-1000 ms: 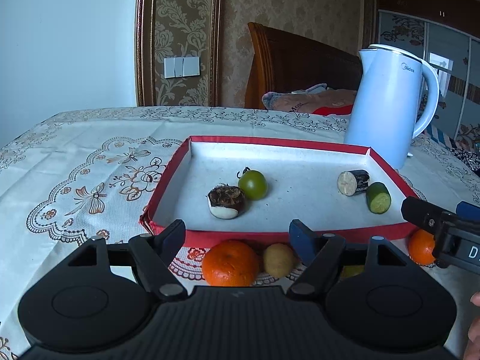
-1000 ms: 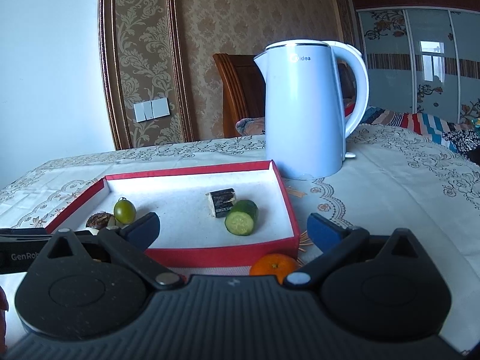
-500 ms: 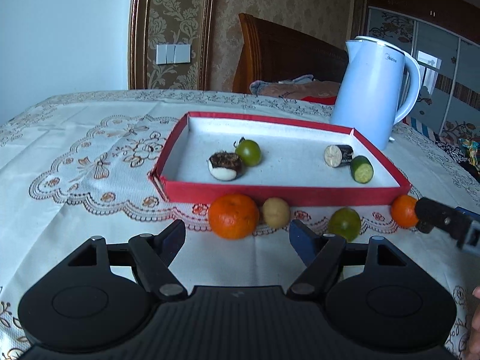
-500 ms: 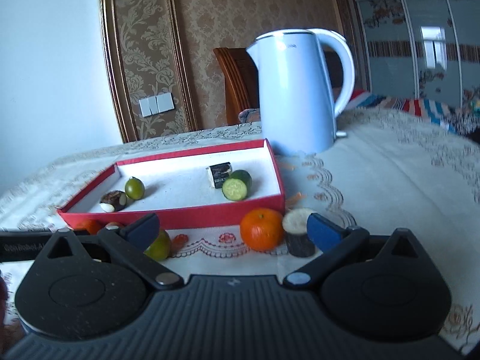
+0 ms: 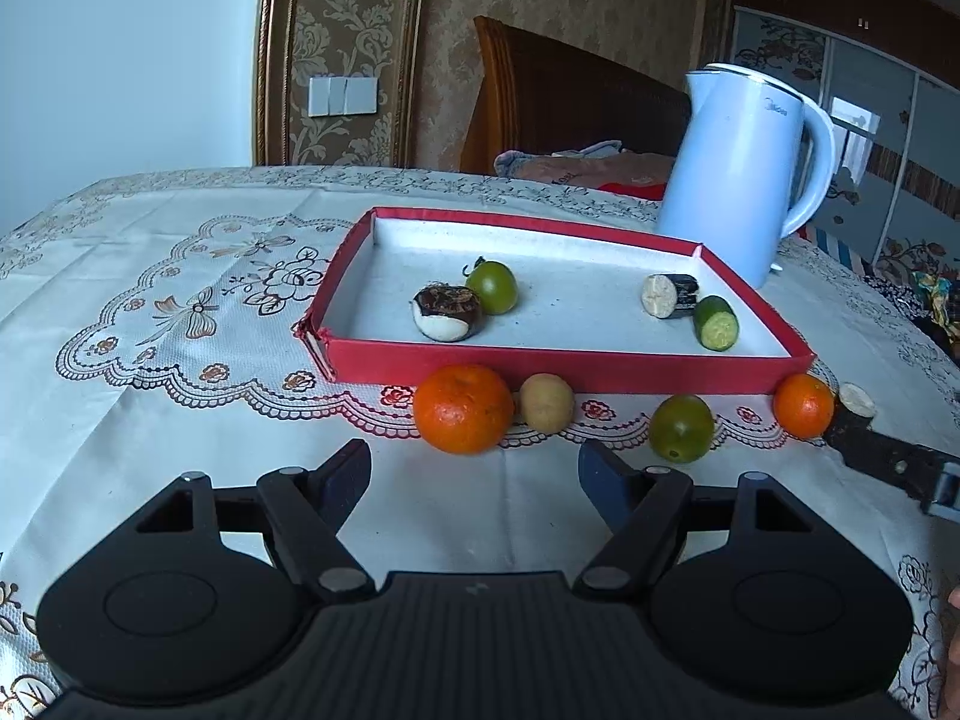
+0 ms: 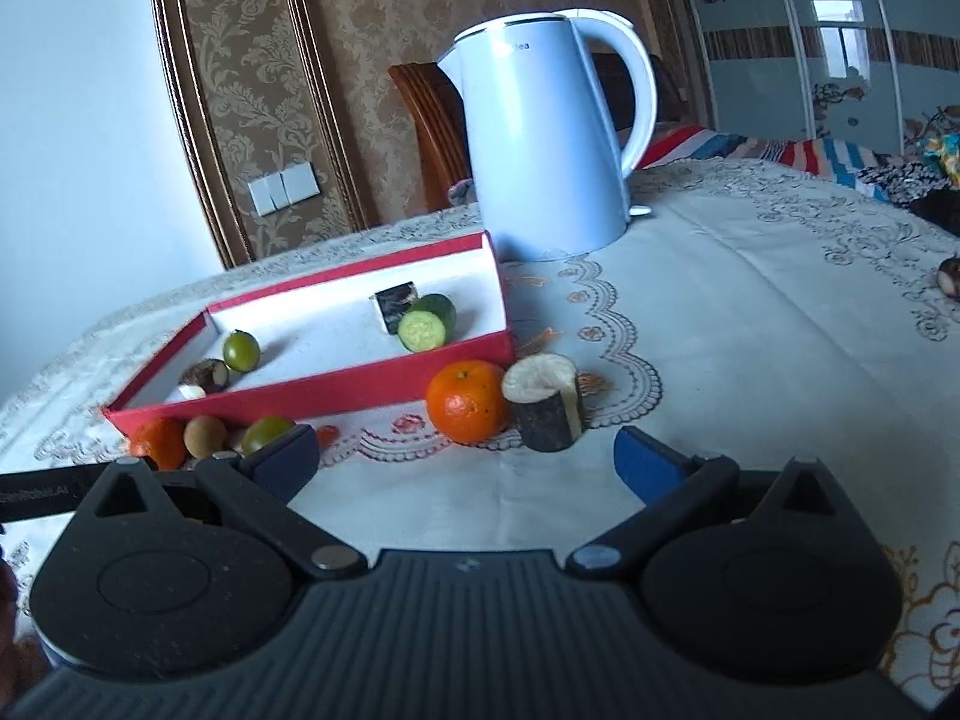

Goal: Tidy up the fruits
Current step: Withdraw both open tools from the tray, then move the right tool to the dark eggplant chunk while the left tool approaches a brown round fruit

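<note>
- Both grippers hang spread and empty: left gripper (image 5: 474,474) low centre, right gripper (image 6: 465,459) likewise.
- 5 pieces lie on the cloth in front of the red tray (image 5: 564,363); the big orange (image 5: 463,409) sits mid-frame, touching the tray wall.
- Likely next: straddle it squarely, close gently, lift clear of the rim.

Both cameras sit low over the table (image 5: 150,450), each looking forward and slightly down past its own fingers. The left view faces the tray's (image 5: 570,363) long front wall squarely, close in. The right view looks from the tray's right end (tilted), nearer the kettle (image 6: 540,138). Both share tray, kettle and fruit row.
</note>
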### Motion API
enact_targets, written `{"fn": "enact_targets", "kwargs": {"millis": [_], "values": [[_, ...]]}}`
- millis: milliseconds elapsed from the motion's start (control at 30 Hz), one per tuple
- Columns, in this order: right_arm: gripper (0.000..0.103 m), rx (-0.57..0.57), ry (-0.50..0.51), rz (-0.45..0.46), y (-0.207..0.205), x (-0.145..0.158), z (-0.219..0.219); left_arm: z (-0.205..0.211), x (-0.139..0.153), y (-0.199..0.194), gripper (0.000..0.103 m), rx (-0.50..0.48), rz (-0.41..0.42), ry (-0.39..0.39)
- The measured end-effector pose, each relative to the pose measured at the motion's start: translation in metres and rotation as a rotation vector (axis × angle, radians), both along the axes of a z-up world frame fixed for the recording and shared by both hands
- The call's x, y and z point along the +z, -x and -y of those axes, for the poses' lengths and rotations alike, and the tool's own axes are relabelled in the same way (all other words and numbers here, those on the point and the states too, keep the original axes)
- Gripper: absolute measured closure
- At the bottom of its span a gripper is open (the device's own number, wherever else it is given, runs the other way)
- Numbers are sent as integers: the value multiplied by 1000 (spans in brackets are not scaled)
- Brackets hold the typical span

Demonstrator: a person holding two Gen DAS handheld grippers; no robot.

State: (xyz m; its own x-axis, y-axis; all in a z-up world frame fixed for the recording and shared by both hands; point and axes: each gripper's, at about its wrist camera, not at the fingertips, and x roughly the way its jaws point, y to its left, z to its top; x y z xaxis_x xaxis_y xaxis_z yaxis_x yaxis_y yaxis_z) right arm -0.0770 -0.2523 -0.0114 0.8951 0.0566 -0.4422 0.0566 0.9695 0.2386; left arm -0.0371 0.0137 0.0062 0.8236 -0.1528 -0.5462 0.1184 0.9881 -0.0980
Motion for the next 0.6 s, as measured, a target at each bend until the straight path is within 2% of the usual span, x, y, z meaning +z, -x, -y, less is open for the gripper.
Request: {"fn": "enact_targets", "kwargs": {"millis": [233, 367, 533, 600], "values": [[0, -28, 108, -19, 7, 0, -8, 10, -1, 4, 27, -40, 1, -30], [0, -33, 177, -67, -6, 1, -4, 12, -2, 4, 27, -44, 0, -36], [0, -62, 97, -149, -21, -4, 20, 13, -3, 3, 27, -45, -2, -37], [0, -84, 116, -156, -25, -4, 24, 13, -3, 2, 25, -44, -5, -35]]}}
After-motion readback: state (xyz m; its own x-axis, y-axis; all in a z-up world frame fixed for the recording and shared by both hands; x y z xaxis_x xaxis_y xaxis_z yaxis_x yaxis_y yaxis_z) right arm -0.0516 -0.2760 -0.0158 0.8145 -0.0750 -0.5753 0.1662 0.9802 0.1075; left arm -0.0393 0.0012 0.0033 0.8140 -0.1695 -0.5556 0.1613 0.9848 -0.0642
